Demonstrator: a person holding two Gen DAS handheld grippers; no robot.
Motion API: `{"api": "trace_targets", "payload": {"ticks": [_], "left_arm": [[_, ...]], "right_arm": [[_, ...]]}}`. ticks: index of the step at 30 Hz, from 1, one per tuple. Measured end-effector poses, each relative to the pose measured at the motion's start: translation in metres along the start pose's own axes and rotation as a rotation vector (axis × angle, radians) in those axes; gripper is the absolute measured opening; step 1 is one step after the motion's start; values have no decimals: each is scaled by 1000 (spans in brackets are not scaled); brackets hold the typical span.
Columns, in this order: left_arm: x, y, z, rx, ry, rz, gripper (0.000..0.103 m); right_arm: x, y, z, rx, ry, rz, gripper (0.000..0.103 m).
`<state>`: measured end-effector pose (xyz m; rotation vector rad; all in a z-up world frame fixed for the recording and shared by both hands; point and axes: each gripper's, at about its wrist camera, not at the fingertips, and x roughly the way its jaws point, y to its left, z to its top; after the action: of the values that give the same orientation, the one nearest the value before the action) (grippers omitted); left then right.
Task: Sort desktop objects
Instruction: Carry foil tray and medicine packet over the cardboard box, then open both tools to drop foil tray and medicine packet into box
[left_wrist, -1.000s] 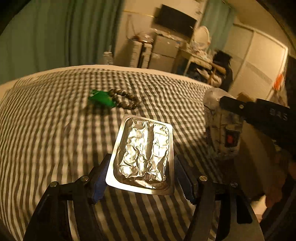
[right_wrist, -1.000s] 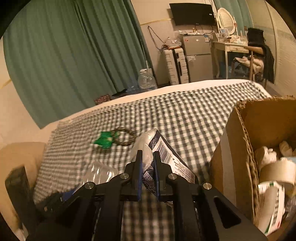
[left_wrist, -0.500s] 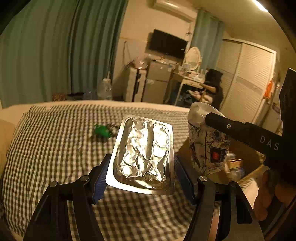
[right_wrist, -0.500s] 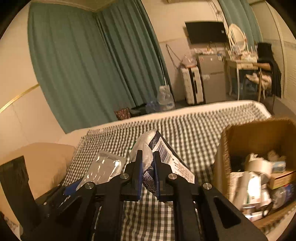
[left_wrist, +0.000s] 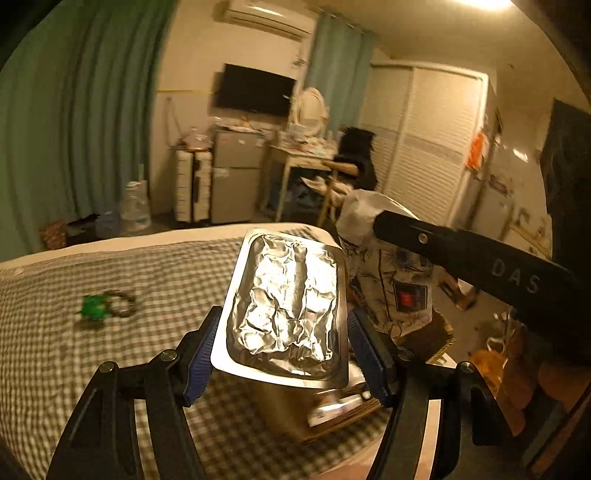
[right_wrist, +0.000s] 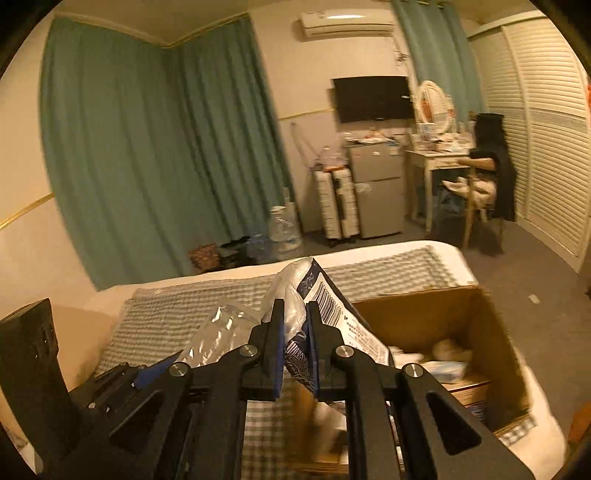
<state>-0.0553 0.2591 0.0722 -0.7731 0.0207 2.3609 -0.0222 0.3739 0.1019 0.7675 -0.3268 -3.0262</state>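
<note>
My left gripper (left_wrist: 284, 349) is shut on a silver foil blister pack (left_wrist: 286, 306), held by its side edges high above the checked bed cover (left_wrist: 55, 343). The pack also shows in the right wrist view (right_wrist: 218, 326). My right gripper (right_wrist: 294, 328) is shut on a crumpled printed packet (right_wrist: 325, 306) with a barcode, held above the left rim of the open cardboard box (right_wrist: 491, 332). The packet (left_wrist: 391, 291) and right gripper also show in the left wrist view, just right of the foil pack. A green item (left_wrist: 92, 307) and a bead bracelet (left_wrist: 123, 303) lie on the cover.
The cardboard box (left_wrist: 424, 343) holds several packets and papers and sits at the bed's right edge. Beyond the bed are green curtains, water bottles (right_wrist: 282, 230), a suitcase, a small fridge (right_wrist: 375, 192), a desk and a chair.
Both grippers have risen and tilted upward with their loads. The bed and bracelet have dropped lower in view, and the box now sits under the held items.
</note>
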Motion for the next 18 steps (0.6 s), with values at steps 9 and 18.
{"api": "trace_targets", "payload": {"ticks": [9,18], "left_arm": [[87,-34,3,-11,101,-53,69],[86,-9,4,-13,115,52,94]], "right_arm": [[35,-85,-1,103,87,-104,13],[44,-107,0,175,95,-131,47]]}}
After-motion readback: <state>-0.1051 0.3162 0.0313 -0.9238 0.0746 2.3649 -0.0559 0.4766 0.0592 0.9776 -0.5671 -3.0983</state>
